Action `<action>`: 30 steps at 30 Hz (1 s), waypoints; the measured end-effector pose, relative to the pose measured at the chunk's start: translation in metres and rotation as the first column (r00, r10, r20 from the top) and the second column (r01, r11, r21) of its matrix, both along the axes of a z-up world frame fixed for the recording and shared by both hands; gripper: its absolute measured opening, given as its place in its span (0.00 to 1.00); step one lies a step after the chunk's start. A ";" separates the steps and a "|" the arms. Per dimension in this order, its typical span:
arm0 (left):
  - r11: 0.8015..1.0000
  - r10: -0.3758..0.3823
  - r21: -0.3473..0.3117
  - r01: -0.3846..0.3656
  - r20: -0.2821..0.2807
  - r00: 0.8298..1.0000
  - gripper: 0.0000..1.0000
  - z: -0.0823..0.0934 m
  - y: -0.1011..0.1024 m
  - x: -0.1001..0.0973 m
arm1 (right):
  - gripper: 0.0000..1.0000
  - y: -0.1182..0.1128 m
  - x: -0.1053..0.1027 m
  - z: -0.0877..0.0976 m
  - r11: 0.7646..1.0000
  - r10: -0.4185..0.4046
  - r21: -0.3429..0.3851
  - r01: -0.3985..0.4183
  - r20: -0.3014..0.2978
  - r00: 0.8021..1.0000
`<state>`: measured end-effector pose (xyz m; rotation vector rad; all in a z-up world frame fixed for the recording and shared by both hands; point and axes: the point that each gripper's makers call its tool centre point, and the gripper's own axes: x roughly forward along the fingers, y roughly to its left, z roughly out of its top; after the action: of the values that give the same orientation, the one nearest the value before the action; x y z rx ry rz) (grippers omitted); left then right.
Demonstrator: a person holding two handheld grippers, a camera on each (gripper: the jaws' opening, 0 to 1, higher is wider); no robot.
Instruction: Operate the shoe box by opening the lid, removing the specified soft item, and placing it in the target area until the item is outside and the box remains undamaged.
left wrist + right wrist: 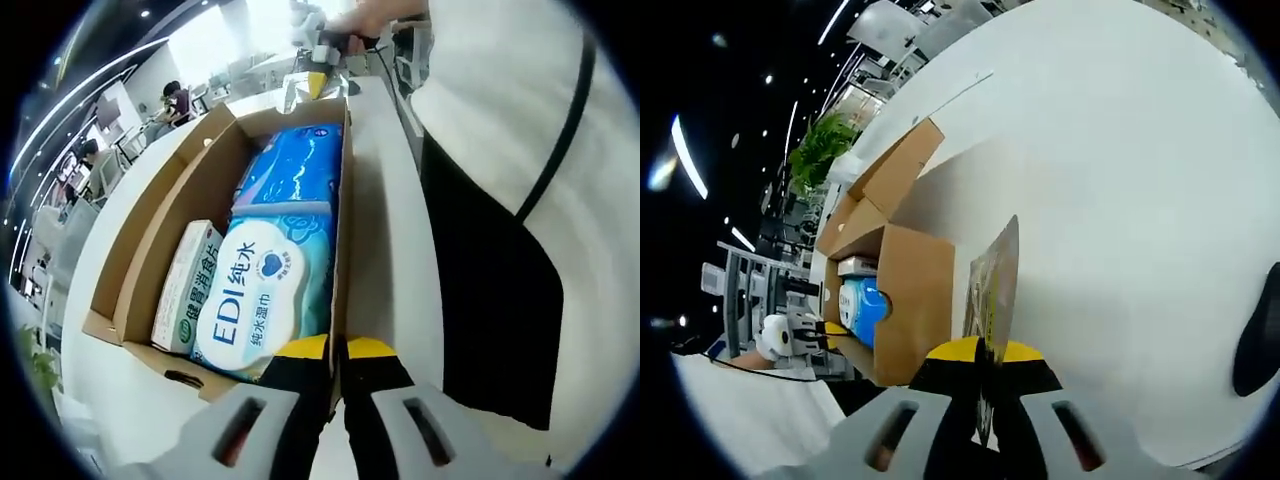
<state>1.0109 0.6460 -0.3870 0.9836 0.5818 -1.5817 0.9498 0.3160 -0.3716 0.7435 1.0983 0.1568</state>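
The left gripper (337,352) pinches the near wall of the open shoe box (343,210), jaws narrow on the cardboard edge. In the right gripper view, the right gripper (985,362) is clamped on a thin, flat foil pouch (995,290), held upright over the white table (1120,150), just beside the box. The removal looks done; the placing step is in hand, and it calls for lowering the pouch onto the table and releasing. A wipes pack (262,292) and a blue packet (295,165) lie inside the box.

right gripper (985,372) pinching foil pouch (996,285), open box (910,300)
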 end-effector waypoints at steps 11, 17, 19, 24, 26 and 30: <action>0.998 -0.031 0.052 0.030 0.027 0.999 0.03 -0.006 -0.001 0.000 | 0.00 -0.010 0.000 -0.010 0.998 0.027 -0.049 -0.028 -0.010 1.000; 0.998 -0.028 0.049 0.027 0.031 0.999 0.03 -0.006 -0.001 0.000 | 0.00 -0.008 -0.001 -0.016 0.995 0.068 -0.068 -0.069 -0.015 0.998; 0.998 -0.025 0.050 0.024 0.034 0.999 0.03 -0.006 -0.001 0.000 | 0.00 -0.008 -0.001 -0.017 0.992 0.077 -0.095 -0.078 -0.022 0.997; 0.999 -0.029 0.043 0.027 0.052 0.998 0.03 -0.005 -0.001 0.000 | 0.01 -0.010 0.001 -0.020 0.983 0.110 -0.148 -0.111 -0.014 0.994; 0.999 -0.028 0.043 0.025 0.048 0.998 0.03 -0.005 -0.001 0.000 | 0.01 -0.012 0.000 -0.022 0.981 0.109 -0.162 -0.111 -0.022 0.994; 0.999 -0.024 0.041 0.022 0.054 0.998 0.04 -0.004 -0.002 0.000 | 0.04 -0.020 0.001 -0.026 0.957 0.131 -0.259 -0.129 -0.009 0.991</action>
<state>1.0109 0.6443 -0.3914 1.0643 0.5684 -1.5633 0.9506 0.2963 -0.3980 0.4356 1.1344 0.1246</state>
